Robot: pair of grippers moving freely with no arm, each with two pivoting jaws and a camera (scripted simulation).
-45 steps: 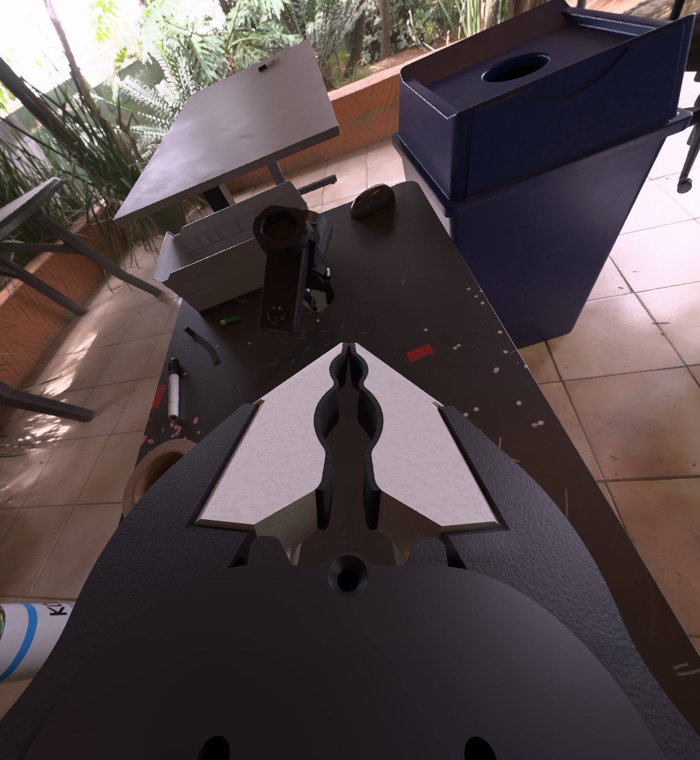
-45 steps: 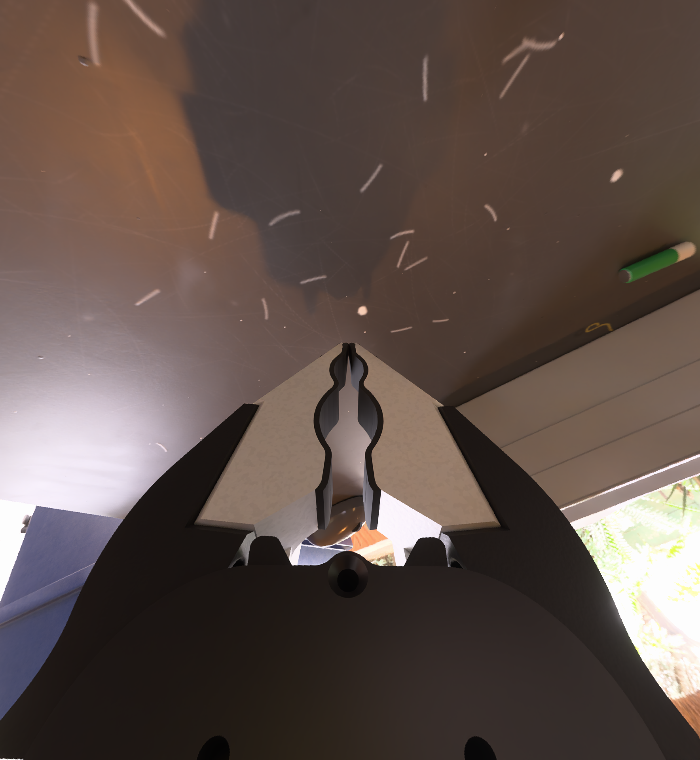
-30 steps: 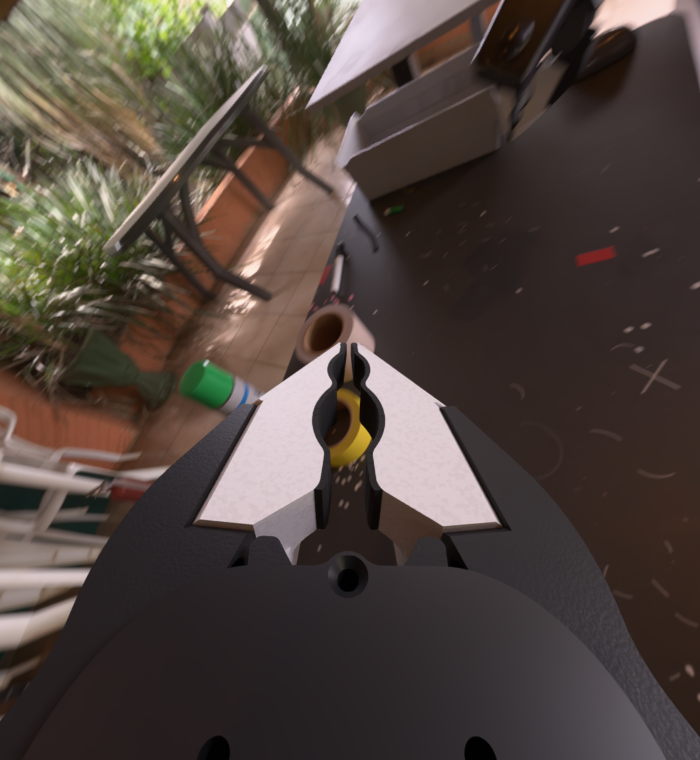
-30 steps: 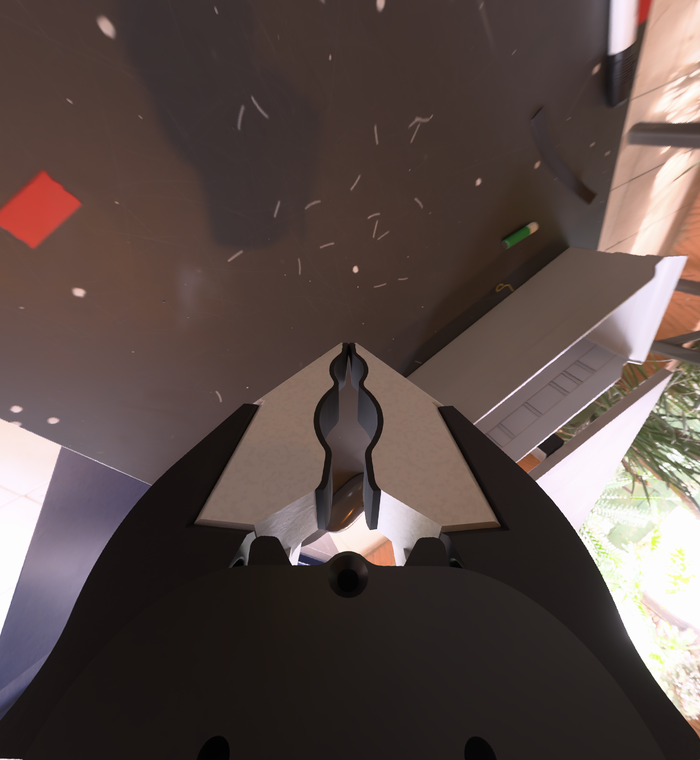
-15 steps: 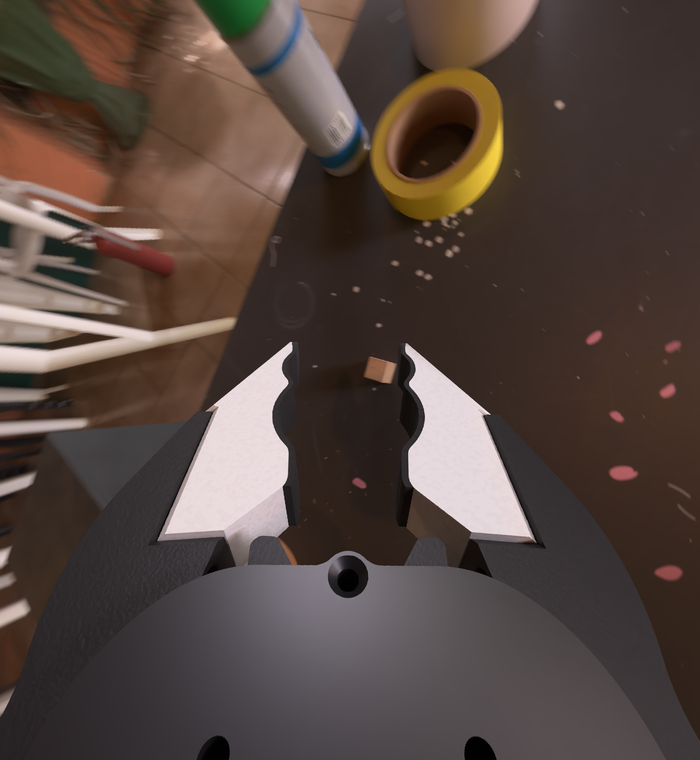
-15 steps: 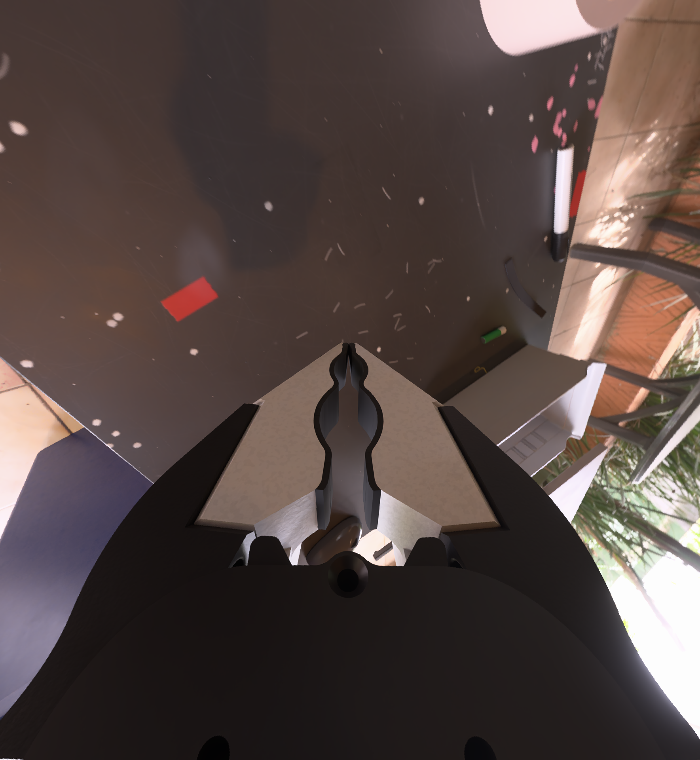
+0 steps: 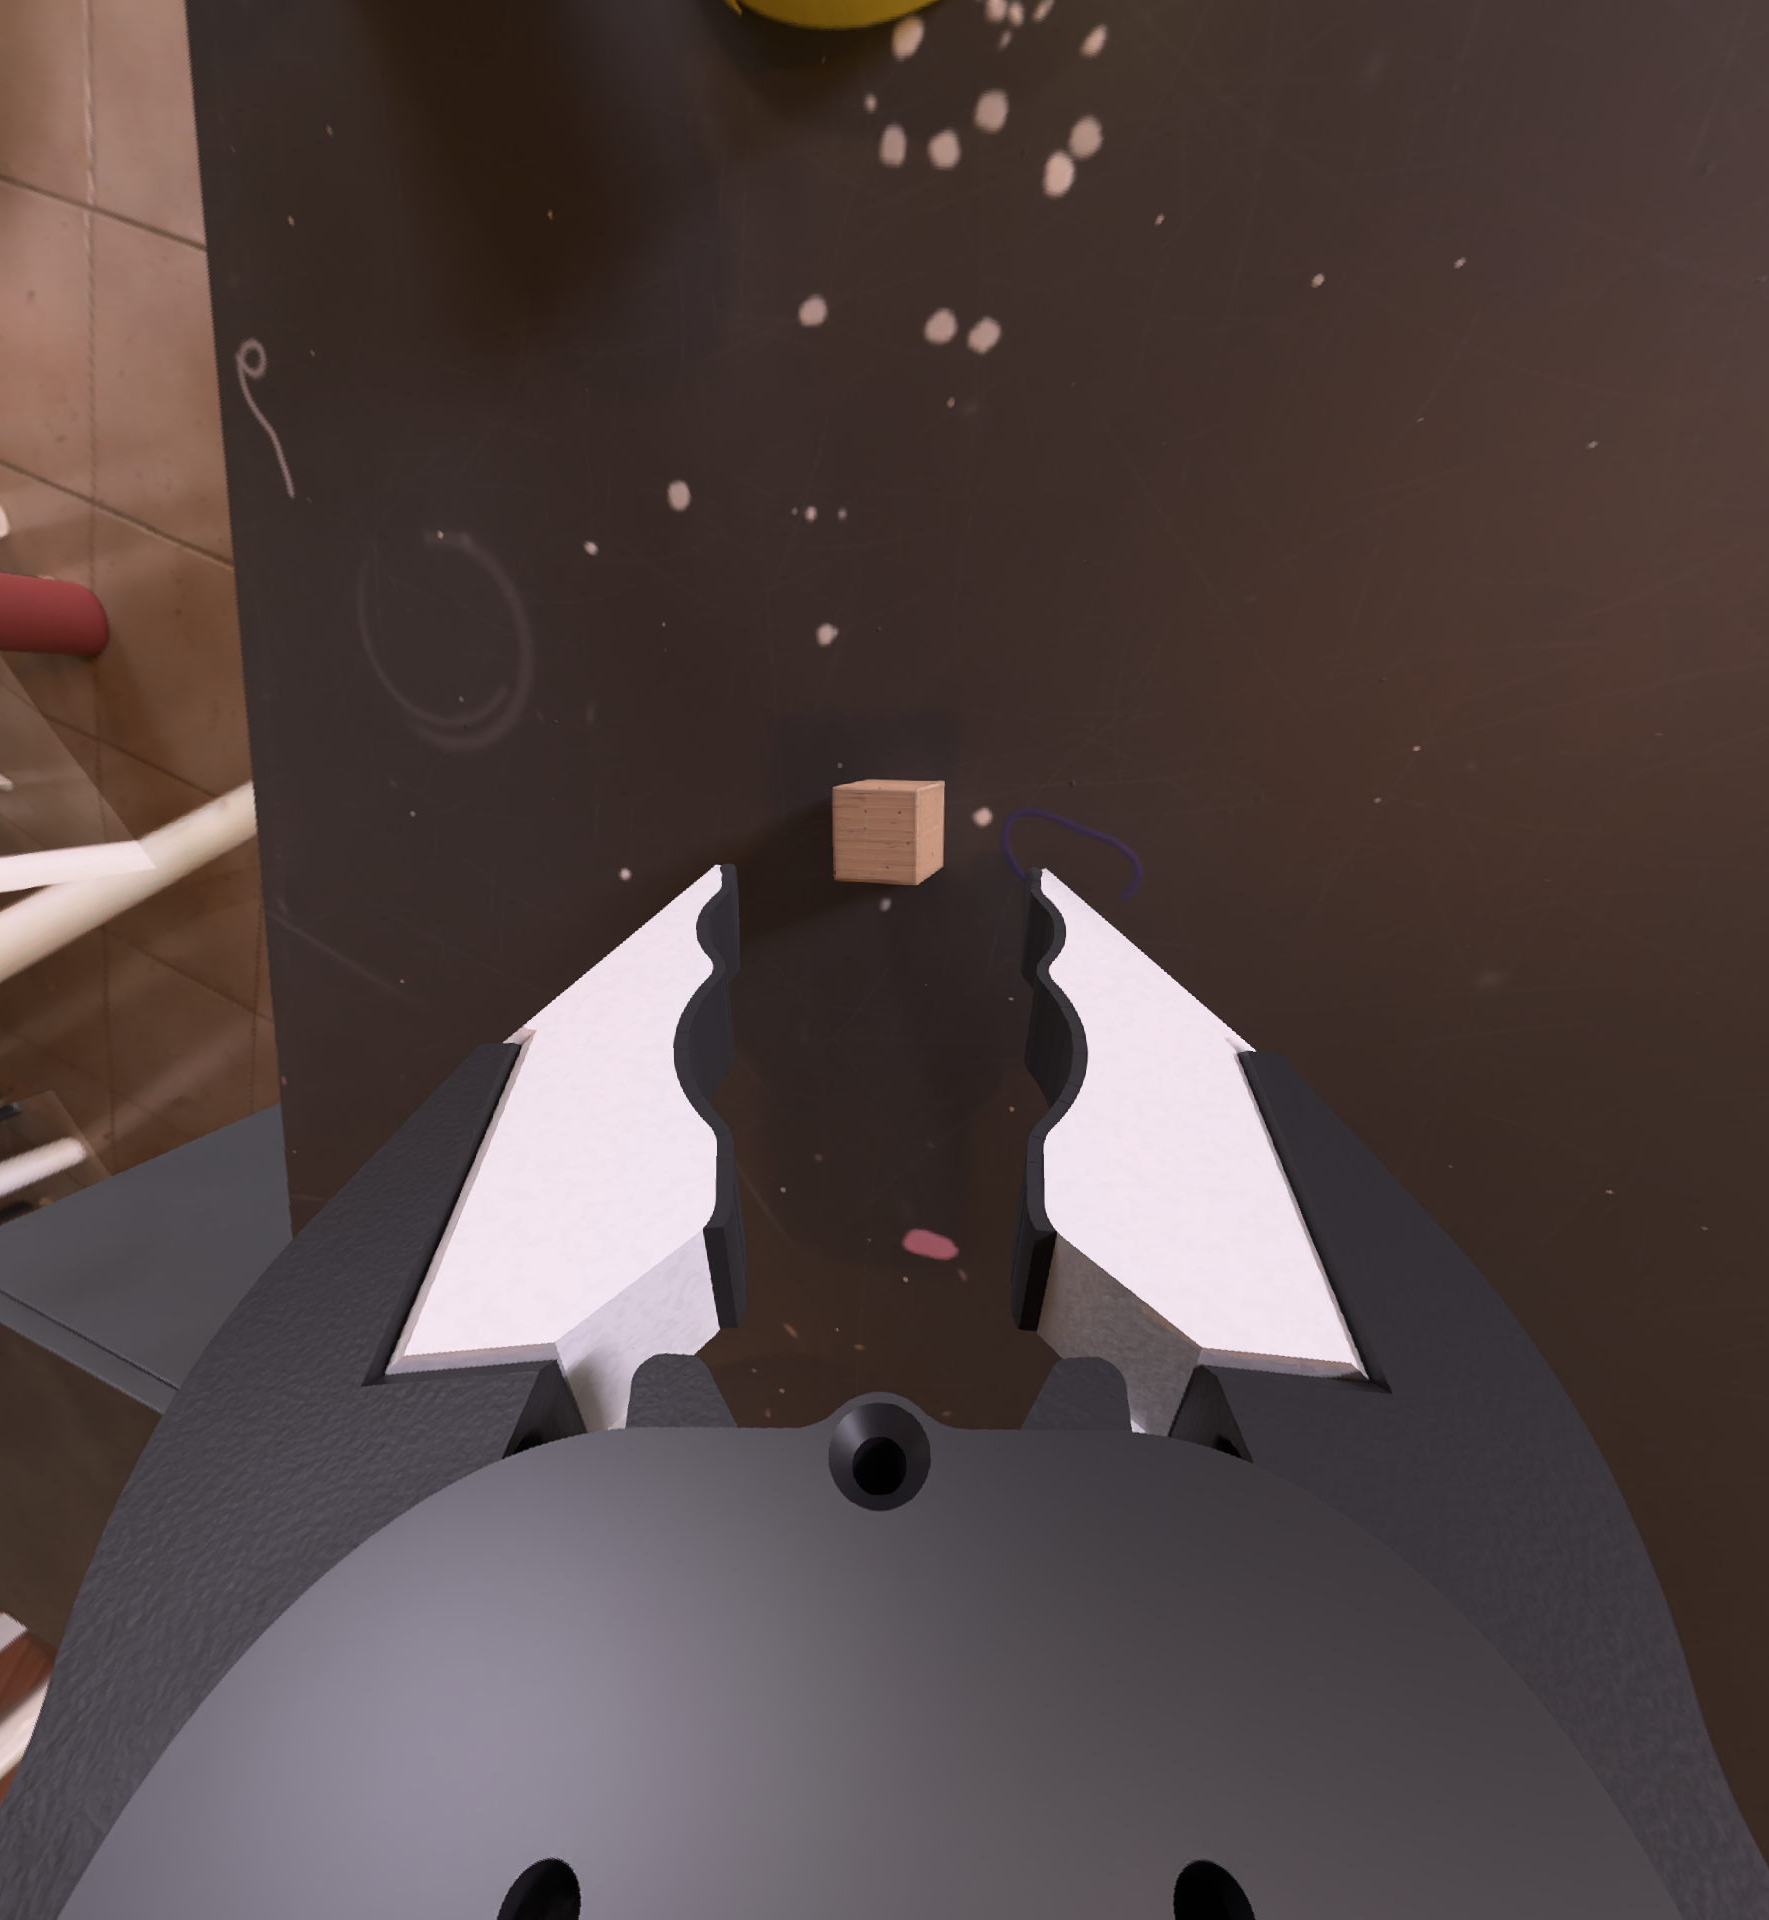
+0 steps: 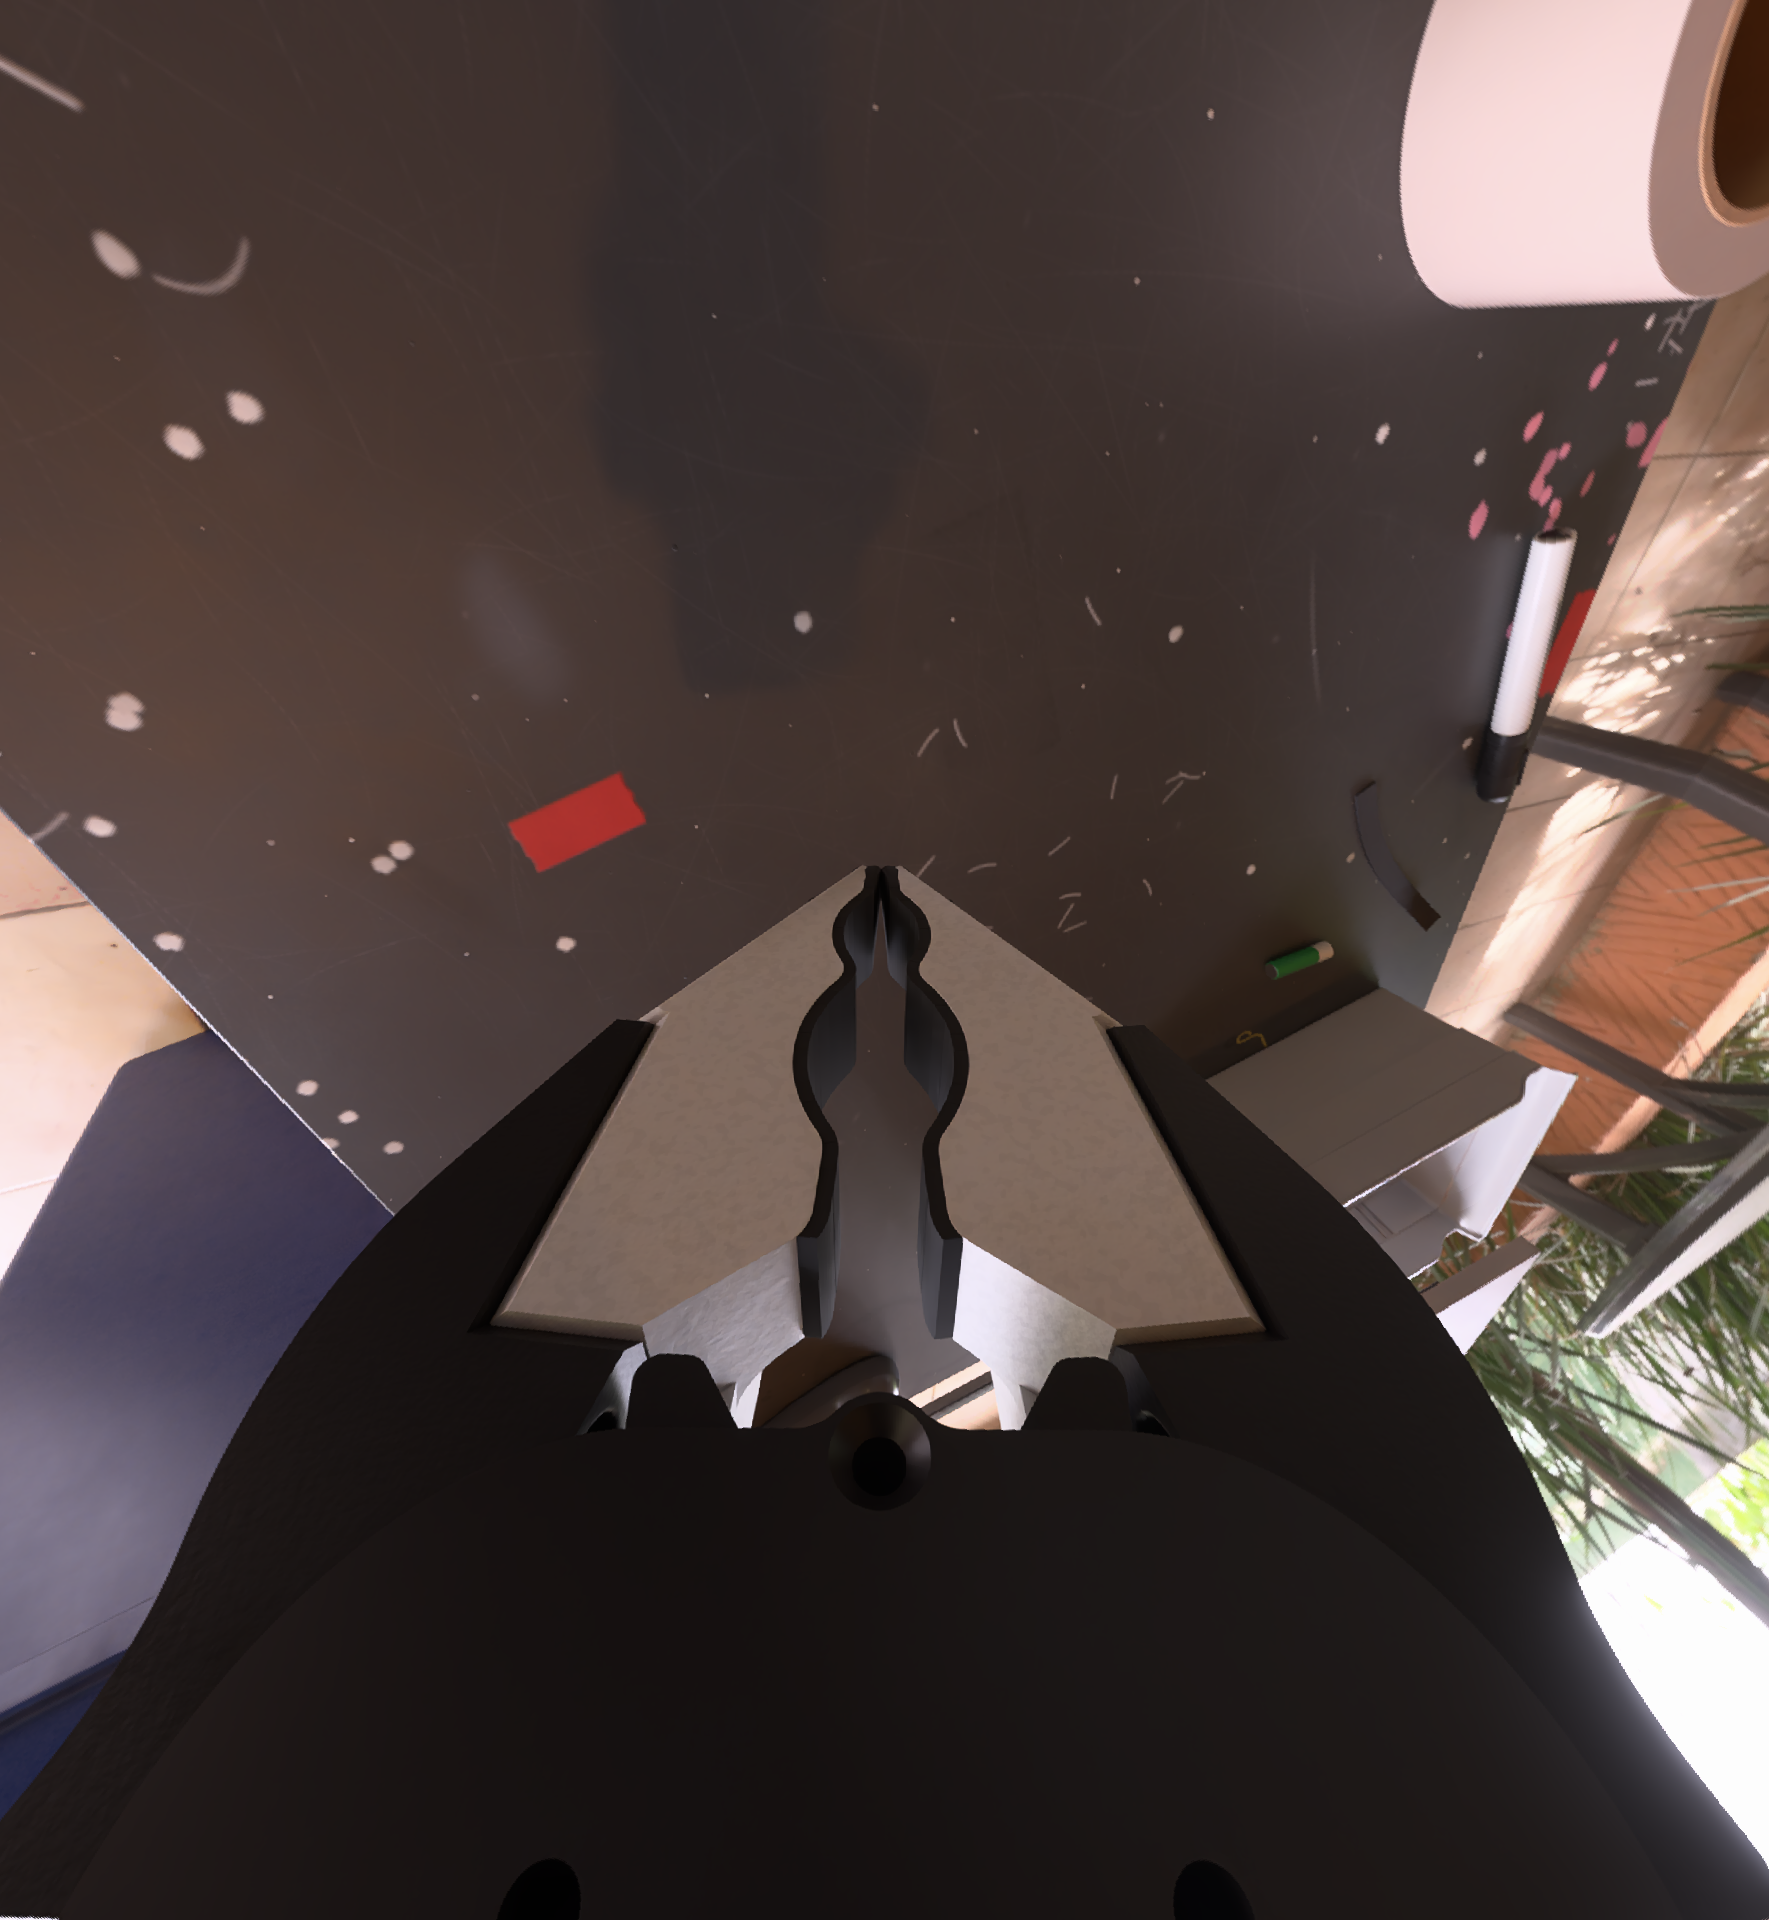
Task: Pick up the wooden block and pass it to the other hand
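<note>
A small wooden block [image 7: 886,831] sits on the dark table [image 7: 1275,623] in the left wrist view. My left gripper [image 7: 880,883] is open and points down at the table, with the block just beyond the gap between its fingertips and untouched. My right gripper [image 8: 881,871] is shut and empty, above the same dark table [image 8: 444,416]. The block does not show in the right wrist view.
A yellow tape roll [image 7: 828,10] lies at the top edge beyond the block. The table's left edge [image 7: 225,623] drops to tiled floor. In the right wrist view: a white tape roll [image 8: 1545,156], a marker [image 8: 1524,665], a small green piece [image 8: 1298,958], a white box [image 8: 1399,1122], a blue bin [image 8: 80,1299].
My left gripper has opened wider and moved down and forward, so the block is now centred just ahead of its tips. My right gripper has drawn back from the table, still shut.
</note>
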